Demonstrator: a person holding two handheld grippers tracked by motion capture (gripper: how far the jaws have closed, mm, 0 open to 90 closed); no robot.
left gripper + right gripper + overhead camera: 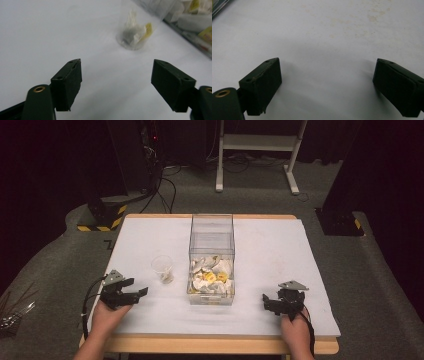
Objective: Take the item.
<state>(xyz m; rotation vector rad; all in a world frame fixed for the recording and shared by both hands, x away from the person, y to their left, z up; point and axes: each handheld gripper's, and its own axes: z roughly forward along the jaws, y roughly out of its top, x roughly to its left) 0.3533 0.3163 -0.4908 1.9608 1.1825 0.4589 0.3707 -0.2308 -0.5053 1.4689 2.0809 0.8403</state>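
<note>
A: Cup (163,268), clear plastic, stands upright on the white table (280,250), and a tea bag (133,33) with a yellow tag lies in its bottom. That's the thing the left gripper (141,292) points at.

B: Risks first, quick.

A: My guess: the cup is light and thin. If one jaw clips the wall before the other, it tips or skids away and the bag spills. Squeeze too hard and the wall may buckle.

B: Gripper states?

A: Left jaws stand wide apart, nothing between them, bare table below. Right gripper (266,300) is the same: jaws spread wide, empty, low over the table.

B: Positions, near to far?

A: In the left gripper view the cup sits ahead of the jaws, a bit off centre toward the right-hand jaw, well apart from both pads. In the high view it's forward and inward of the left gripper. Just beyond it stands the clear box (212,240) with more tea bags (212,277) piled inside. The right gripper rests on the box's other side, well apart from the cup.
</note>
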